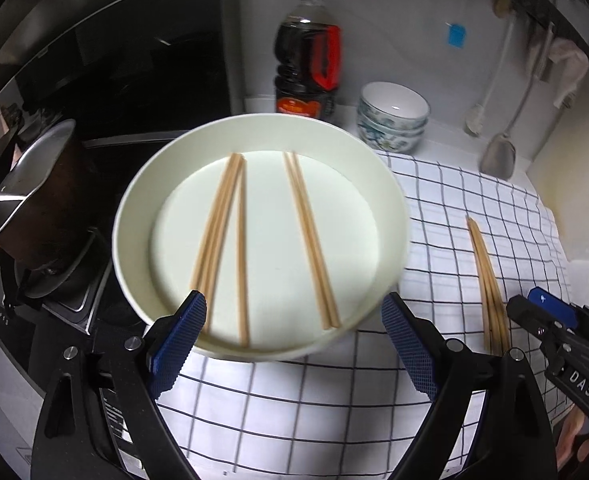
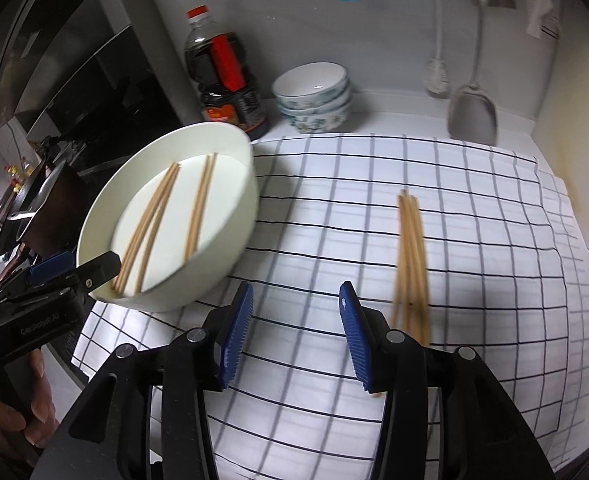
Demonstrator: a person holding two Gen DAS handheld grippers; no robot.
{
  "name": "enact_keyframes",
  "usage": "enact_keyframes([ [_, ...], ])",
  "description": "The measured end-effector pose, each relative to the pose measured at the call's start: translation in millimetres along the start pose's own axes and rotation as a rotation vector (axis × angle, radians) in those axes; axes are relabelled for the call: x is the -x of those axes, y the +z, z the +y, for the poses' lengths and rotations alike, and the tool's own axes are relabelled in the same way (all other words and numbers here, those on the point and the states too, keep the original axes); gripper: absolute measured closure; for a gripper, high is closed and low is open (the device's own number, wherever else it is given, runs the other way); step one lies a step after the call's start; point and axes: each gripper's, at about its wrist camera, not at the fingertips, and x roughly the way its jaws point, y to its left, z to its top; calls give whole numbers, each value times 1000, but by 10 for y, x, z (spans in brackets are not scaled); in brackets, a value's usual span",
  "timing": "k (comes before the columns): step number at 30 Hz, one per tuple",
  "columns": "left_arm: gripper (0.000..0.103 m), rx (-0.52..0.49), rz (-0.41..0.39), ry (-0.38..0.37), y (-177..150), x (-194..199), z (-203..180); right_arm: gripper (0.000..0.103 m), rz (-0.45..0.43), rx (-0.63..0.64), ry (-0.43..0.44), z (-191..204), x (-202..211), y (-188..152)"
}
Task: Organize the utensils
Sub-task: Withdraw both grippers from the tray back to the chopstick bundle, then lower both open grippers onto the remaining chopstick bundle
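Here's the round white basin (image 1: 262,136), smooth and matte with a straight low wall, sitting at the left edge of a white cloth (image 1: 474,208) ruled in thin dark checks. Inside it lie slim, pale wooden chopsticks: a loose fan of three (image 1: 224,224) on the left, splayed at the near end and meeting at the far tip, and a tidy pair (image 1: 312,240) on the right, side by side and touching. Over on the cloth, well apart from the basin, rests a second bundle of chopsticks (image 2: 410,248), blurred, lying lengthwise toward the wall.

The left gripper (image 1: 294,344) hangs at the basin's near rim, its ribbed blue pads spread wide, nothing between them but the rim and cloth; it holds nothing. The right gripper (image 2: 296,336) sits over bare cloth, jaws about half apart and empty, the bundle just beside its right finger. A hand (image 2: 10,412) wraps the left tool's handle.

Around the back: a tall plastic bottle of dark sauce (image 1: 308,56) with a red cap and handle, touching or nearly touching the basin's far wall. Beside it, a stack of glazed bowls (image 1: 392,118) with a blue-green pattern. A metal spatula (image 2: 472,114) hangs by the wall. To the left, a dark pan (image 1: 34,188) with a shiny rim crowds the stove, close to the basin.
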Motion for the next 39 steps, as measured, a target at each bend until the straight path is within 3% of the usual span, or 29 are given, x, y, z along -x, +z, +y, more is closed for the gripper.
enact_keyframes([
  [19, 9, -141, 15, -151, -239, -173, -1085, 56, 31, -91, -133, -967, 28, -499],
  [32, 9, -186, 17, -131, -485, -653, -1487, 56, 33, -77, -132, -1274, -320, -601],
  [39, 9, -173, 28, -126, -530, -815, -1526, 56, 24, -46, -123, -1318, -500, -565],
])
